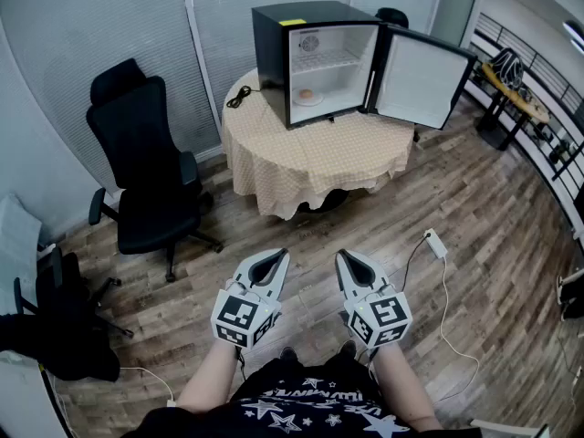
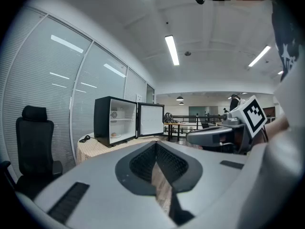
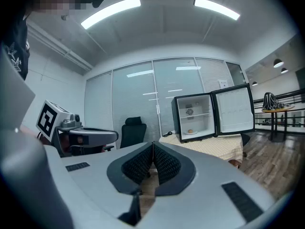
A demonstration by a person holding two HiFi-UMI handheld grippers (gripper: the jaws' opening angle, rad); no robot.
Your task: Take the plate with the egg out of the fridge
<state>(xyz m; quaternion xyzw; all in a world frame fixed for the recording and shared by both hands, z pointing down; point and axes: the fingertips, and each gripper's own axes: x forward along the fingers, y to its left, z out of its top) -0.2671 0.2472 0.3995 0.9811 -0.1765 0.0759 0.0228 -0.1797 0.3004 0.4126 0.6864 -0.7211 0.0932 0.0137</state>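
A small black fridge (image 1: 313, 57) stands on a round table (image 1: 319, 149) with its door (image 1: 422, 80) swung open to the right. On its lower shelf lies a white plate (image 1: 308, 98) with a brownish egg (image 1: 307, 92). The fridge (image 2: 113, 119) also shows in the left gripper view, and the fridge (image 3: 192, 117) with the egg (image 3: 190, 131) in the right gripper view. My left gripper (image 1: 280, 257) and right gripper (image 1: 343, 257) hang side by side low over the floor, well short of the table. Both are shut with nothing between the jaws.
A black office chair (image 1: 146, 172) stands left of the table. A black cable (image 1: 239, 97) lies on the tablecloth beside the fridge. A white power adapter (image 1: 435, 244) with its cord lies on the wooden floor at the right. A railing and a desk (image 1: 516, 89) are far right.
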